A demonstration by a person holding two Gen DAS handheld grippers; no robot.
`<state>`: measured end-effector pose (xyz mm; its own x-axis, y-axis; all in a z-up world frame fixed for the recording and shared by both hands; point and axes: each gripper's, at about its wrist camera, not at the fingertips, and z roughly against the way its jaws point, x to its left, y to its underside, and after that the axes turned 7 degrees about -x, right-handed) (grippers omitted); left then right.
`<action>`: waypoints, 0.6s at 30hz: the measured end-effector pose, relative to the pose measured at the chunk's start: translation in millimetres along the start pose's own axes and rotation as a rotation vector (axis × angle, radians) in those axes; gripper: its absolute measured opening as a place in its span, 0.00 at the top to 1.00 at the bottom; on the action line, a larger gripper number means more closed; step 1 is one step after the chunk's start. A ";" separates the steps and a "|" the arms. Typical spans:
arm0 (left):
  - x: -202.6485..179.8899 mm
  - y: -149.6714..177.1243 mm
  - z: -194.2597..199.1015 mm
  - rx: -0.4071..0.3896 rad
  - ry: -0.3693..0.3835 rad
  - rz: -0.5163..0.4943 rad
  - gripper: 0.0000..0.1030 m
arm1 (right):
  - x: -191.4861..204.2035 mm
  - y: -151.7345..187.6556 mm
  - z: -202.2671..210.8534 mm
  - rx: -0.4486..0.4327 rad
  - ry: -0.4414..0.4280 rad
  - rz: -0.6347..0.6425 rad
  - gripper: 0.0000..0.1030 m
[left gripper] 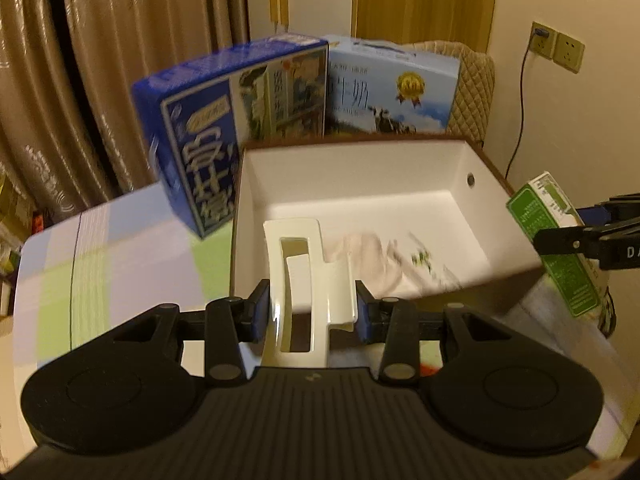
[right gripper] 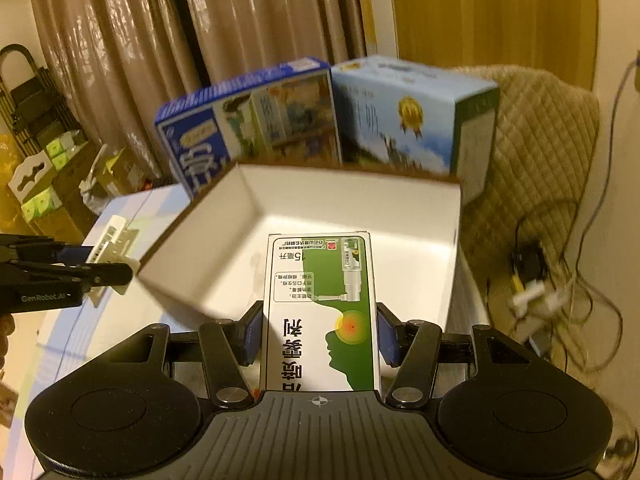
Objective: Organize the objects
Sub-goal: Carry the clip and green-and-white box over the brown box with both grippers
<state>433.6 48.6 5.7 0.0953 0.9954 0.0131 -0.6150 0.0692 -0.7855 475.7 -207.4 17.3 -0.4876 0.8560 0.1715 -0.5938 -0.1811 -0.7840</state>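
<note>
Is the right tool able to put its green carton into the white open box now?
Probably yes. The right tool holds the green carton at the near edge of the white box, whose open top has nothing over it.

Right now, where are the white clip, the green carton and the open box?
white clip [left gripper: 312, 280], left wrist view, its middle bar
green carton [right gripper: 320, 312], right wrist view, its printed face
open box [left gripper: 360, 172], left wrist view, its far inner wall
</note>
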 end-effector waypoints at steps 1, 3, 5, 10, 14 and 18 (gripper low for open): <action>-1.0 -7.4 -6.5 -0.006 0.003 -0.005 0.65 | -1.9 -6.2 -6.4 -0.004 -0.001 0.004 0.49; -3.0 -19.3 -19.9 -0.007 0.001 -0.015 0.65 | -6.0 -16.8 -19.8 -0.005 0.003 0.012 0.49; -3.4 -29.7 -35.8 -0.001 -0.002 -0.023 0.65 | -11.2 -25.2 -34.9 -0.002 0.008 0.018 0.49; -6.4 -47.6 -81.4 0.034 -0.012 -0.050 0.65 | -28.3 -34.4 -78.0 0.037 0.032 0.023 0.49; -9.5 -53.7 -118.4 0.073 -0.016 -0.062 0.65 | -40.0 -36.1 -112.3 0.072 0.046 0.027 0.49; -10.1 -57.4 -151.2 0.111 -0.016 -0.064 0.65 | -47.2 -38.5 -140.4 0.100 0.058 0.038 0.49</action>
<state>586.2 24.5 -42.9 0.1248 0.9896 0.0712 -0.6910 0.1382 -0.7095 611.4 -172.9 -44.4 -0.4748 0.8737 0.1058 -0.6379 -0.2588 -0.7253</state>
